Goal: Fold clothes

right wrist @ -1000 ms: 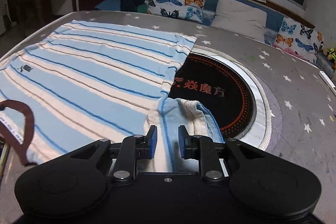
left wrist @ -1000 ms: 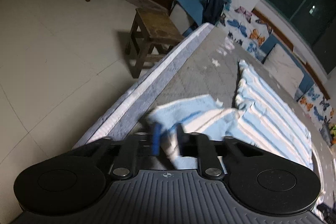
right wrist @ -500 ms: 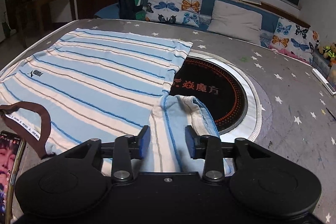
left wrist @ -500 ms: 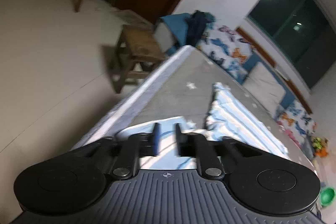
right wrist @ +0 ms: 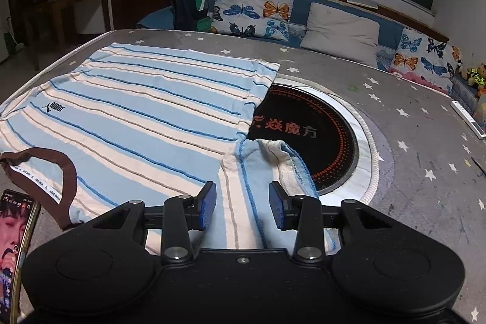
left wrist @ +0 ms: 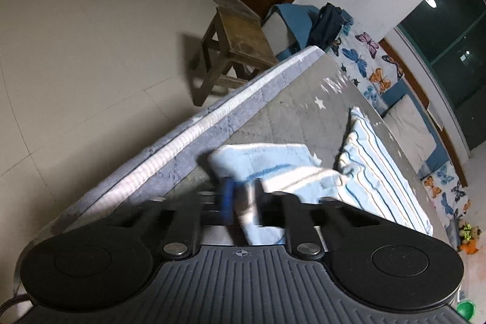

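The striped shirt (right wrist: 145, 114) lies spread flat on the grey star-patterned mattress (right wrist: 410, 141), front up, with its brown collar (right wrist: 60, 172) at the near end and its hem toward the butterfly cushions (right wrist: 258, 11) at the far side; its long axis therefore runs away from the right camera and slightly leftward, with the blue and tan stripes crossing it; a small logo sits on the chest to the left.

The right tongs (right wrist: 243, 210) are spread apart, blue pads wide, holding nothing; the right sleeve (right wrist: 261, 169) lies directly between and just beyond the fingers, pointing out from the shirt's side toward the camera, its far edge resting on the round black disc (right wrist: 316, 141) with orange lettering set in the mattress.

The left tongs (left wrist: 241, 199) are pinching the left sleeve (left wrist: 264, 163), the fabric passing between the fingers and bunching just beyond them near the mattress's left edge; this view is blurred, so the grip's exact point is hard to make out; from here the shirt's body stretches away toward the upper right.

A phone (right wrist: 15, 230) with a lit screen lies beside the collar, at the near left; a wooden stool (left wrist: 237, 50) stands on the floor beside the bed.
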Available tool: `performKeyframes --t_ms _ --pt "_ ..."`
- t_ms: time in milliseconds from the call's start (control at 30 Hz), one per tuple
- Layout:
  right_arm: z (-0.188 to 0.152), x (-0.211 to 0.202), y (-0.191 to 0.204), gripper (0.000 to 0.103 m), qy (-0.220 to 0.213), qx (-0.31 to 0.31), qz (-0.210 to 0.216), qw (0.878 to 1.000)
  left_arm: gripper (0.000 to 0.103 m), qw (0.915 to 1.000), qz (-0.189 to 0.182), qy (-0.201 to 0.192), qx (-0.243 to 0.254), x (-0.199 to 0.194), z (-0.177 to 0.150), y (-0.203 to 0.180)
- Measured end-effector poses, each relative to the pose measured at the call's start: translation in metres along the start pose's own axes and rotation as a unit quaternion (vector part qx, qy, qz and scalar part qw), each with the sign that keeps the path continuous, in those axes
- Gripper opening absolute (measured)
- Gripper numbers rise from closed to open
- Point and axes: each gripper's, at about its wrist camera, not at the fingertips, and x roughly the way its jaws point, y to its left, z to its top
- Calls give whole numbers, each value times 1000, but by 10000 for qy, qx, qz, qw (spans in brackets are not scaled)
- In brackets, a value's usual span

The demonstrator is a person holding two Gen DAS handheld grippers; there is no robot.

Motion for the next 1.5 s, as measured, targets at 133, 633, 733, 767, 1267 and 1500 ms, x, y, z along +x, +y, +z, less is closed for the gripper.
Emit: performKeyframes --t_ms 133,633,733,767,1267,1500 --pt "-2 -4 -3 41 -2 67 -61 10000 4 9896 -742 -548 1103 -24 -4 -39" --pt "-14 -1 -23 44 183 655 -129 9976 26 9014 -1980 637 3797 -30 -51 -78" --pt "-20 4 -32 45 255 994 -144 9946 27 8998 -1660 735 3967 -21 -55 -77" --pt "-22 6 -34 45 281 1074 -175 9937 27 9004 -1541 755 3999 -18 -57 -75" --pt "-33 11 -42 58 162 1495 -372 9879 10 9057 -1016 934 4007 4 -61 -64" --pt "-31 4 -44 12 7 1723 -142 9849 10 9094 -999 889 3938 -2 -60 -65"
